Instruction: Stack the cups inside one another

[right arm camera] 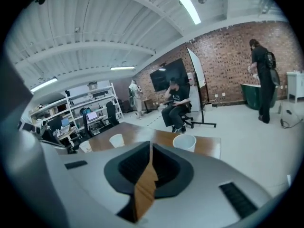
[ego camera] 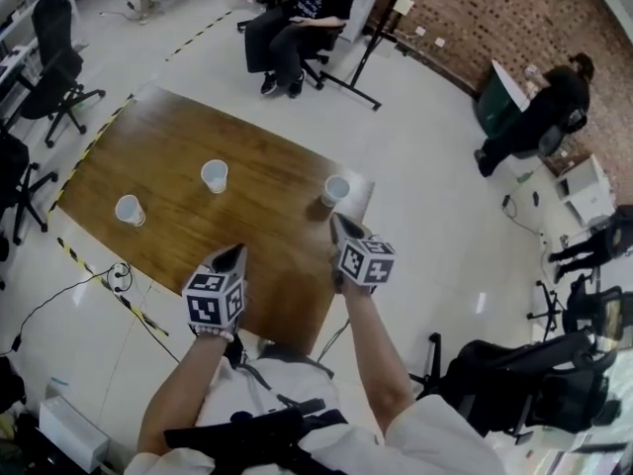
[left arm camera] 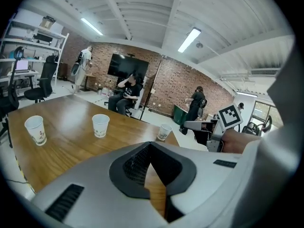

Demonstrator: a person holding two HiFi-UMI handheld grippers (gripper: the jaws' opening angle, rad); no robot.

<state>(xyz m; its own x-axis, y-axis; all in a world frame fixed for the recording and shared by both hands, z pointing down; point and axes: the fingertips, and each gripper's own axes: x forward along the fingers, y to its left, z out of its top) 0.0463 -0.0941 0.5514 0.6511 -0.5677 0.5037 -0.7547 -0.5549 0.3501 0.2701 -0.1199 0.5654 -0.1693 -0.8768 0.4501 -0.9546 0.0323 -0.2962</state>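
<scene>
Three white paper cups stand apart and upright on the brown wooden table (ego camera: 178, 146): the left cup (ego camera: 130, 210), the middle cup (ego camera: 215, 175) and the right cup (ego camera: 336, 190) near the table's right edge. My left gripper (ego camera: 237, 251) hovers over the table's near edge, jaws together and empty. My right gripper (ego camera: 336, 222) sits just short of the right cup with a narrow slit between its jaws and nothing in them. The left gripper view shows the left cup (left arm camera: 36, 129), middle cup (left arm camera: 100, 125) and right cup (left arm camera: 165, 131). The right gripper view has the right cup (right arm camera: 184, 142) closest.
A seated person (ego camera: 297, 18) on an office chair is beyond the table's far side, beside a light stand (ego camera: 361, 67). Another person (ego camera: 539, 112) bends over a green bin. Office chairs (ego camera: 54, 67) stand at the left. Yellow-black tape (ego camera: 99, 275) and cables lie on the floor.
</scene>
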